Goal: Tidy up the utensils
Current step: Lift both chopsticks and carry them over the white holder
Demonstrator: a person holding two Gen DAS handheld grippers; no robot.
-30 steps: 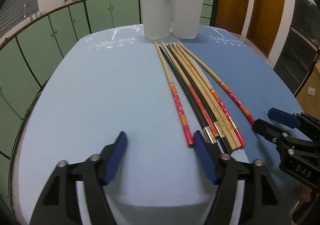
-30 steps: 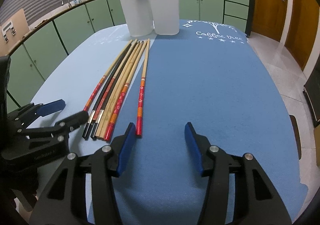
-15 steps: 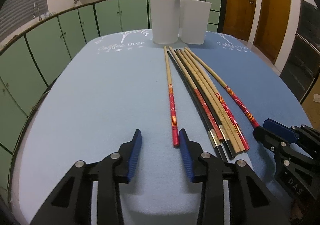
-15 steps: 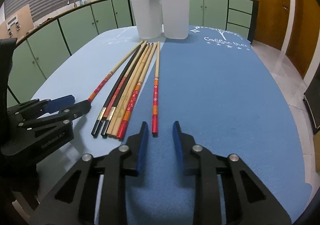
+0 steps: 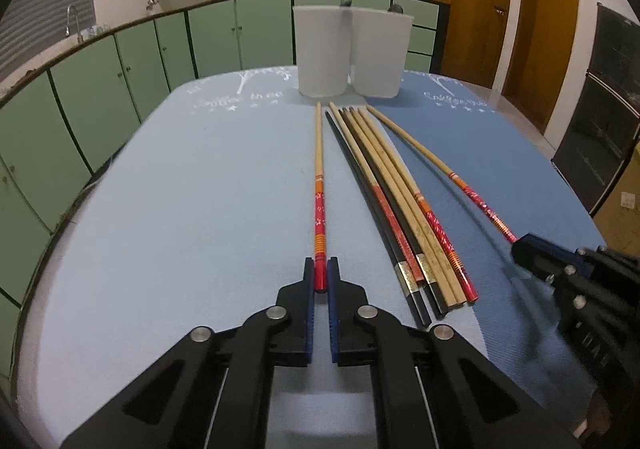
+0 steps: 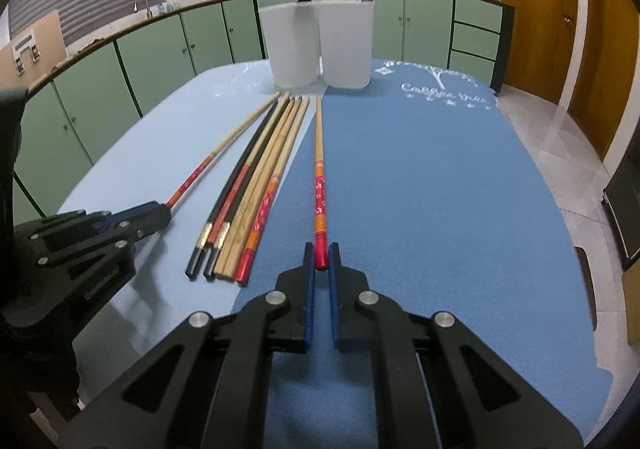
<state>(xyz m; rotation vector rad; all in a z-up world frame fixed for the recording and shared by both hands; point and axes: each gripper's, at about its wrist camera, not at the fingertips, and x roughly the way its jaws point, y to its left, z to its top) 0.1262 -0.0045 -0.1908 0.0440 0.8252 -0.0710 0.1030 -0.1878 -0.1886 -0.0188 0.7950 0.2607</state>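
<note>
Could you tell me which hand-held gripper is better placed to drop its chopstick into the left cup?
Probably left. The left hand-held gripper is shut on the leftmost chopstick, which ends just before the left cup; the right hand-held gripper holds the rightmost chopstick, ending before the right cup.

Your left black plastic tongs (image 5: 320, 275): two angular arms with triangular cut-outs, each arm carrying two round silver screw heads, one near the finger base and one further back. Long blue ribbed pads (image 5: 309, 313) line the inner faces of the fingers. Your right black plastic tongs (image 6: 321, 258): same build, same four silver screws, same blue ribbed pads (image 6: 335, 305). In the right wrist view the left tongs' side shows small silver screws and faint raised lettering, too blurred to read. In the left wrist view the right tongs' side is motion-blurred; lettering illegible.
</note>
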